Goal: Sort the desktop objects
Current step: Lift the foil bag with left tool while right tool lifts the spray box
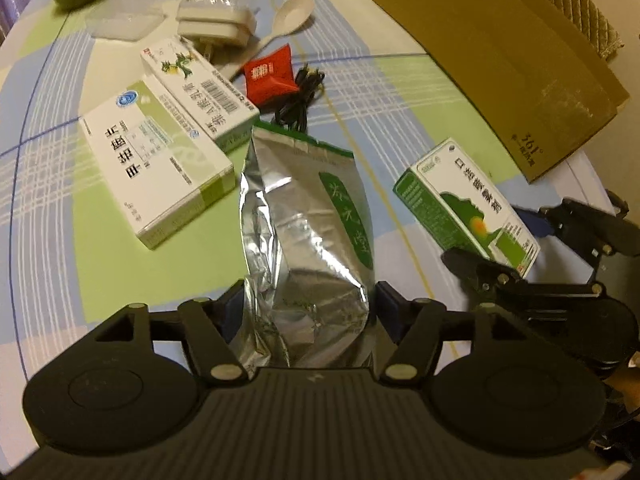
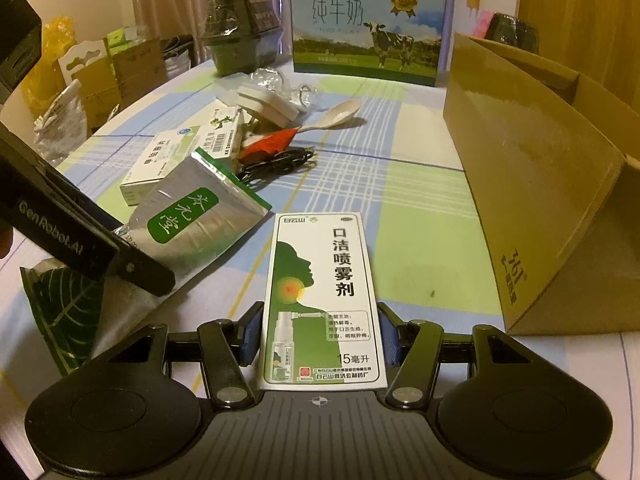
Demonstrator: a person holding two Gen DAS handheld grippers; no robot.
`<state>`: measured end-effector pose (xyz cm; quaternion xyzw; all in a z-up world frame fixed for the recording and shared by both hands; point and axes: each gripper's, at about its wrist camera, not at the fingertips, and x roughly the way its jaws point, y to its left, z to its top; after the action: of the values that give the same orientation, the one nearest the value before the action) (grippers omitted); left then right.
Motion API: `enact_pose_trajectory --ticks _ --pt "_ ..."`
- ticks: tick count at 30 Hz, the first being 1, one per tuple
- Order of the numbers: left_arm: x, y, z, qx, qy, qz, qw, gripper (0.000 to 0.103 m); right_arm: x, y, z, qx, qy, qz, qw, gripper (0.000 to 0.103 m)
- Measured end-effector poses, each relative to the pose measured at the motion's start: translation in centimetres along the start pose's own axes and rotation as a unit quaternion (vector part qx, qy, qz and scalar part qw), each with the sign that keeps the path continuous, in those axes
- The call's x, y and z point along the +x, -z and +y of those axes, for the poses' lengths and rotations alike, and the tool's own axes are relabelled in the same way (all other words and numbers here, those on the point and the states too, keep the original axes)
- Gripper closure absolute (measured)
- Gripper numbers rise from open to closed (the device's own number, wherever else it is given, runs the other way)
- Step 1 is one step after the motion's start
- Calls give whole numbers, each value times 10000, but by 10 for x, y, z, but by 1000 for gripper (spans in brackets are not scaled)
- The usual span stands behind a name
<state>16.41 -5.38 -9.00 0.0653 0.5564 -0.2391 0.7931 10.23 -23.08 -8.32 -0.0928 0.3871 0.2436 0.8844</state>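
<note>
A silver foil pouch (image 1: 304,216) with a green label lies lengthwise on the checked tablecloth (image 1: 400,100). My left gripper (image 1: 308,312) is shut on its near end, both blue pads pressing its sides. In the right wrist view the same pouch (image 2: 200,216) shows at the left, under the left gripper's black body (image 2: 80,232). A green and white spray box (image 2: 320,280) sits between the fingers of my right gripper (image 2: 320,336), which is shut on its lower half. From the left wrist view, that box (image 1: 468,196) and the right gripper (image 1: 520,240) are at the right.
An open cardboard box (image 1: 500,52) stands at the right. Behind the pouch lie two white medicine boxes (image 1: 156,160) (image 1: 196,88), a red packet (image 1: 268,74), a black cable (image 1: 298,100), a white spoon (image 1: 288,16) and a white charger (image 1: 216,24). A milk carton (image 2: 368,28) stands at the far edge.
</note>
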Motion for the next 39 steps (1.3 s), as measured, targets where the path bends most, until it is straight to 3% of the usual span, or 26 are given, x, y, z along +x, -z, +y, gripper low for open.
enact_pose_trajectory --ticks 8,24,32,36,39 --pt "-7 3 -1 -166 26 -83 9998 57 2 -4 -1 86 7 80 9999 50" --pt "-51 25 -26 -642 58 -554 9964 58 -53 -3 -1 307 204 -223 9991 50" --pt "-55 40 -37 -717 28 -530 9960 58 -43 15 -1 115 213 232 9994 50" --pt "-51 42 -38 -737 36 -483 9961 58 -36 17 -2 124 200 276 9993 41" --pt "-49 42 -38 -748 59 -484 9960 58 -30 18 -3 163 196 294 9992 41"
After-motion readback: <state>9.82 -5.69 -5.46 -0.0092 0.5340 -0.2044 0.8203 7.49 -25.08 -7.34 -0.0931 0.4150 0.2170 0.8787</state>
